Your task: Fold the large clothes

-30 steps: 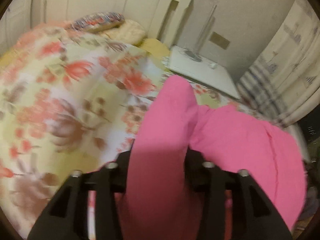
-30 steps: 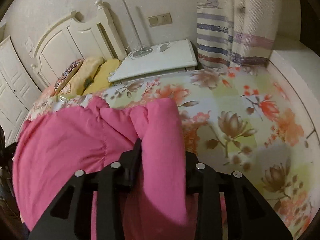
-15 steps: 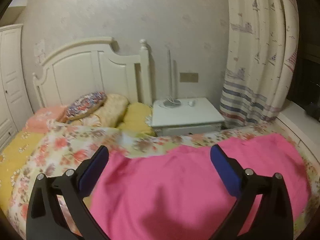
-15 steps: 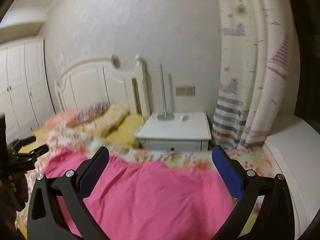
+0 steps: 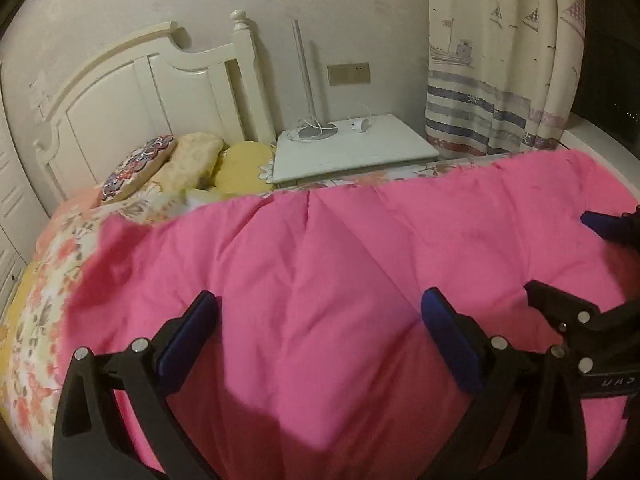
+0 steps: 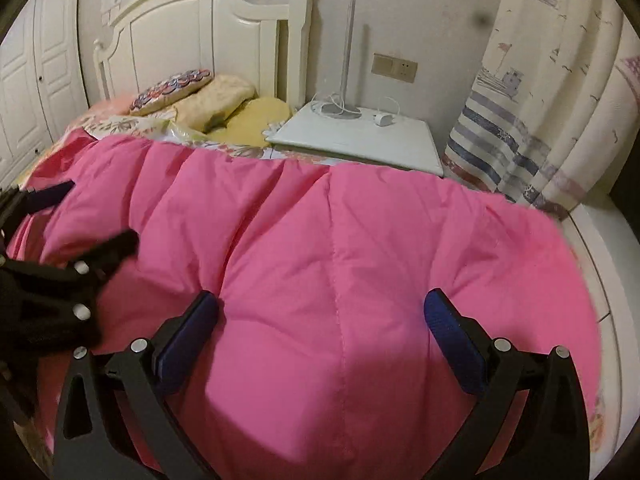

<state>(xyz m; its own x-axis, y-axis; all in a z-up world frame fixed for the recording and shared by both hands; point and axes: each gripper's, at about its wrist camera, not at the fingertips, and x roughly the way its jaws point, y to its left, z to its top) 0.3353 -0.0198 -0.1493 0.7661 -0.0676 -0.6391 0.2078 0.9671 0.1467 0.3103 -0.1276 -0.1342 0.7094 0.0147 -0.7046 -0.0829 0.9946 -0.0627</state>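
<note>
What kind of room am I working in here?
A bedroom, most likely. A bed with a white headboard and pillows fills most of the view, a white bedside table stands beside it, and a curtain hangs at the right. The pink garment lies spread on the bed.
</note>
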